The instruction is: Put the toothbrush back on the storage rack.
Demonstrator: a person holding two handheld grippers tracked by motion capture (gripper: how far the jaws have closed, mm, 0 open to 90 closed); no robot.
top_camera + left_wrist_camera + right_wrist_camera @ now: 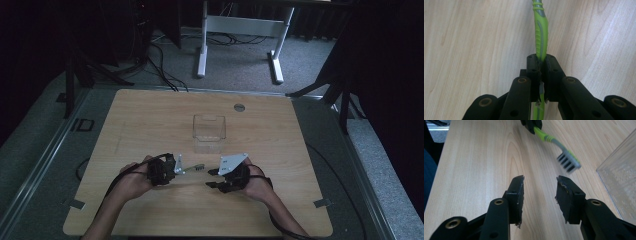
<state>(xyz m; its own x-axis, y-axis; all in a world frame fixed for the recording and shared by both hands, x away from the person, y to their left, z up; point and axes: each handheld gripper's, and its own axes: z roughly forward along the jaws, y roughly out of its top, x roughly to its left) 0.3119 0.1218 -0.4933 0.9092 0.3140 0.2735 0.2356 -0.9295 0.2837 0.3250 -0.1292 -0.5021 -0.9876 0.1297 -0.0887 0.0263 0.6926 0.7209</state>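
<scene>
We see a light wooden bench (150, 120) with rounded corners, and both hands work near its front middle. The left gripper (176, 166) has its jaws clenched on the handle of a green and grey plastic toothbrush (541, 37), which sticks out to the right with its bristled head (569, 161) just above the wood, between the two grippers. The right gripper (214, 178) sits just right of the brush head, its jaws released and spread, with nothing between them. Just beyond the brush, toward the far side, stands a clear square plastic container (209, 132), upright and open at the top; in the right gripper view its wall rises close beside the right jaw. The bench has wide bare wood to the left, to the right and along the near edge, and a bare strip beyond the container up to a small round grey cap (239, 107) near the far edge. We can read no writing on the toothbrush or the container.
</scene>
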